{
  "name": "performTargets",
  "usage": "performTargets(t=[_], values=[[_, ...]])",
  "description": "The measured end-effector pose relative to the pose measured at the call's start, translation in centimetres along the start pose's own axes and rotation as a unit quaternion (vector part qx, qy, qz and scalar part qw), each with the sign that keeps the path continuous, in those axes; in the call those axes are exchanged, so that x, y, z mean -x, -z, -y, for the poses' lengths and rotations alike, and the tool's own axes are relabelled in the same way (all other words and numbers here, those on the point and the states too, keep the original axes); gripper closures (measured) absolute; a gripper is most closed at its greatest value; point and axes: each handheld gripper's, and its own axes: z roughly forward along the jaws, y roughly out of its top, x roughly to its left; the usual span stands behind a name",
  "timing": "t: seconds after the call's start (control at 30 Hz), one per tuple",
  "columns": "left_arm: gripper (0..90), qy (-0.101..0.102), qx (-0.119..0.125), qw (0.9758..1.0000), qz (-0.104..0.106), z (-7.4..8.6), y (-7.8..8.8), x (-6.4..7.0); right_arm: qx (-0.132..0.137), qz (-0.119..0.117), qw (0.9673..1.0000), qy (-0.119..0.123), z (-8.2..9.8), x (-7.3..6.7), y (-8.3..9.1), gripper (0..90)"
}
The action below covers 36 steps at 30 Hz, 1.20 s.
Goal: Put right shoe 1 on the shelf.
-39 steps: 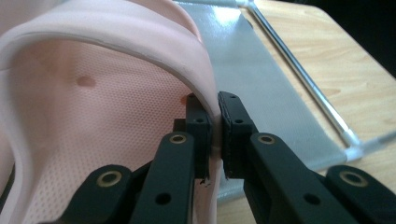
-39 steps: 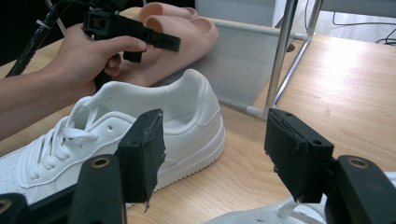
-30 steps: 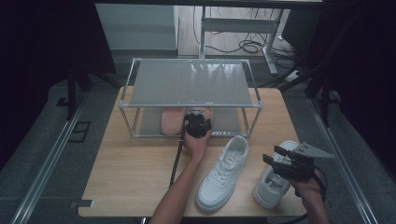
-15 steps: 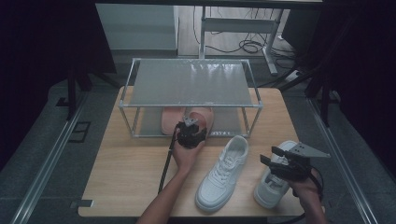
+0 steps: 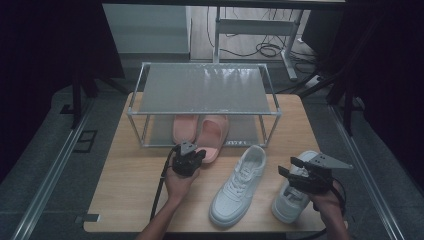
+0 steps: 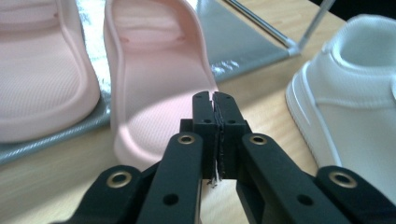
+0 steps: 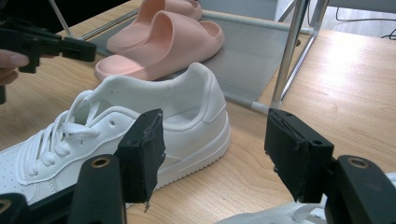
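Observation:
Two pink slippers lie on the lower shelf of a metal rack (image 5: 269, 112): the left slipper (image 5: 184, 127) fully under it, the right slipper (image 5: 215, 137) with its near end out over the table. My left gripper (image 5: 201, 153) is just short of that end, apart from it. Its jaws have just been closing and now stand shut with nothing between them (image 6: 214, 95). A white sneaker (image 5: 237, 187) lies mid-table. My right gripper (image 5: 289, 166) hovers open over the second white sneaker (image 5: 290, 200), holding nothing (image 7: 215, 126).
The rack has a frosted top panel (image 5: 205, 87) and thin corner posts (image 7: 287, 51). The wooden table (image 5: 130, 185) has bare room at its left. A black cable (image 5: 159, 192) trails from the left gripper toward the near edge. The floor around is dark.
The left gripper has drawn back from the rack's lower shelf toward the person, uncovering the right slipper, and its jaws have closed. The right gripper has kept still.

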Motion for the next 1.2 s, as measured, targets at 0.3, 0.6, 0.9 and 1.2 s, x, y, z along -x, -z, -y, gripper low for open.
performTargets(t=[0.3,0.6,0.9,1.2], values=[[90.0,-0.024,-0.025,0.9994,0.003,1.3,1.0,-0.8,-0.004,0.0,1.0,0.0,0.0,-0.1,-0.1,38.1],[90.0,-0.045,-0.05,0.9977,0.009,1.3,-0.7,-0.4,-0.005,-0.001,1.0,0.003,0.1,-0.1,-0.3,38.0],[90.0,-0.047,-0.062,0.9968,0.016,0.8,-2.4,0.0,-0.003,0.001,1.0,0.0,0.1,0.0,-0.2,38.1],[90.0,-0.044,-0.066,0.9968,0.008,-0.2,-4.1,0.6,-0.002,0.002,1.0,-0.001,0.1,0.0,-0.2,38.1]])
